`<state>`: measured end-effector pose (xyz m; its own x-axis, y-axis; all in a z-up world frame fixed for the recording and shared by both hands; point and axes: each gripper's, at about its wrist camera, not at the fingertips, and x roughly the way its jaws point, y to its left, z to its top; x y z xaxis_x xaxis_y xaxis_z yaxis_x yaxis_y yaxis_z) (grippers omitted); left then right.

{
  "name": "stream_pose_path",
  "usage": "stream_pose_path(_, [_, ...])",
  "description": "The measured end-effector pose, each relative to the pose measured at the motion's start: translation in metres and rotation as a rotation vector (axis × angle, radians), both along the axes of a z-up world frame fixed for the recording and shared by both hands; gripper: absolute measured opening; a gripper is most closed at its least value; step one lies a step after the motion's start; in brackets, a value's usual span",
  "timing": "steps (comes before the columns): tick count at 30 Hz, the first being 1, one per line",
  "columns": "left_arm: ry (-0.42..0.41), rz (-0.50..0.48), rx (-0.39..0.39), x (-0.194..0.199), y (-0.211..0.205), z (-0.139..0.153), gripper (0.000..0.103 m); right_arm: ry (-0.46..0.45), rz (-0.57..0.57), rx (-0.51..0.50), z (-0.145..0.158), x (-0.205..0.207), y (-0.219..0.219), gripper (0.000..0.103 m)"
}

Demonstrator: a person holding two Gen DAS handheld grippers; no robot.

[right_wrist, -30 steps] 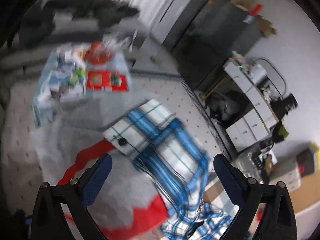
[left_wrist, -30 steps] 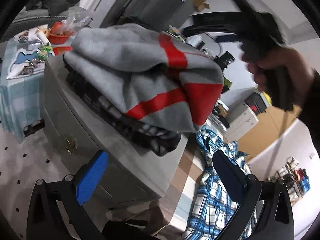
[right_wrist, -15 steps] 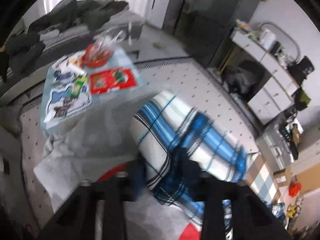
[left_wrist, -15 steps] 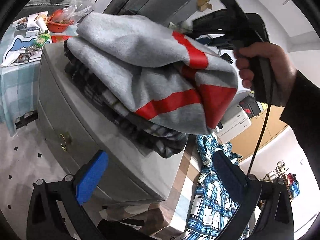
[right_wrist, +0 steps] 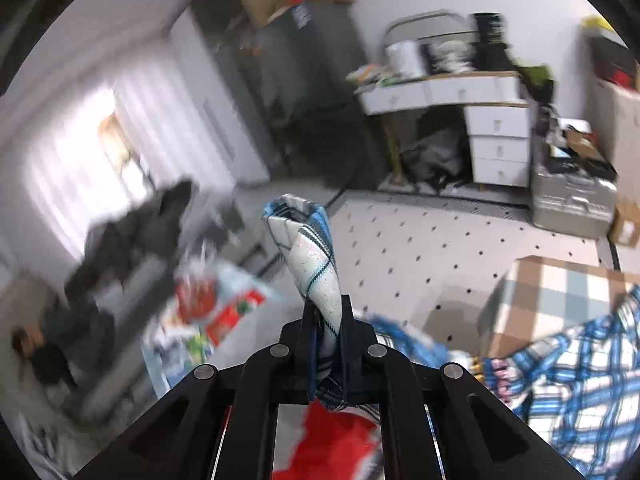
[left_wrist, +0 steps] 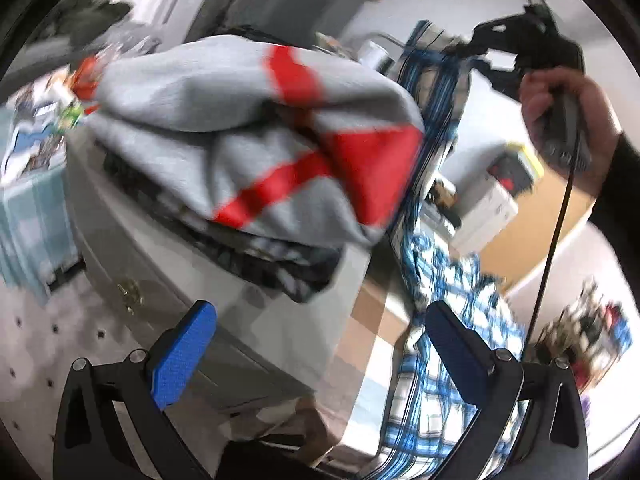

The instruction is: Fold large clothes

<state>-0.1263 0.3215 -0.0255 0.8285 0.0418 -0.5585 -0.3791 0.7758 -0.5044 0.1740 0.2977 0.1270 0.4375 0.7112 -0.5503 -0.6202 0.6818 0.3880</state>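
Now, right gripper (right_wrist: 326, 344): clamped on blue plaid shirt (right_wrist: 310, 256), lifted.
Left gripper (left_wrist: 320, 352): jaws apart, empty.
Grey-red sweatshirt (left_wrist: 248, 136): folded atop cabinet (left_wrist: 256, 320).

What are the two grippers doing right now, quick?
Left gripper: open, holding nothing.
Right gripper: closed on the plaid shirt, lifting it.

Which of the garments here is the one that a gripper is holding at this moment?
The blue-and-white plaid shirt: the right gripper is shut on a fold of it. The grey-and-red sweatshirt lies folded on the pile, untouched; the left gripper is open.
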Motion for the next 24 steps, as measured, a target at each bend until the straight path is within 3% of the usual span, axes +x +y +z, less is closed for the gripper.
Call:
stream_pose_path(7, [0.066, -0.159, 0.118, 0.05, -0.057, 0.013, 0.102, -0.073, -0.205, 0.114, 0.032, 0.022, -0.139, 0.008])
stream_pose_path(11, [0.137, -0.204, 0.089, 0.099, -0.074, 0.016, 0.102, -0.055, -0.302, 0.142, 0.028, 0.039, -0.225, 0.008])
stream_pose_path(14, [0.171, -0.224, 0.137, 0.135, -0.092, 0.017, 0.102, -0.044, -0.393, 0.163, 0.017, 0.053, -0.294, 0.008])
stream_pose_path(16, [0.192, -0.223, 0.167, 0.156, -0.105, 0.015, 0.102, -0.01, -0.456, 0.184, 0.0, 0.066, -0.346, 0.008])
stream_pose_path(19, [0.218, -0.233, 0.143, 0.18, -0.112, 0.008, 0.102, 0.069, -0.544, 0.186, -0.036, 0.085, -0.407, 0.007])
stream_pose_path(24, [0.264, -0.248, 0.203, 0.205, -0.122, 0.003, 0.102, 0.169, -0.671, 0.075, -0.129, 0.106, -0.497, 0.007])
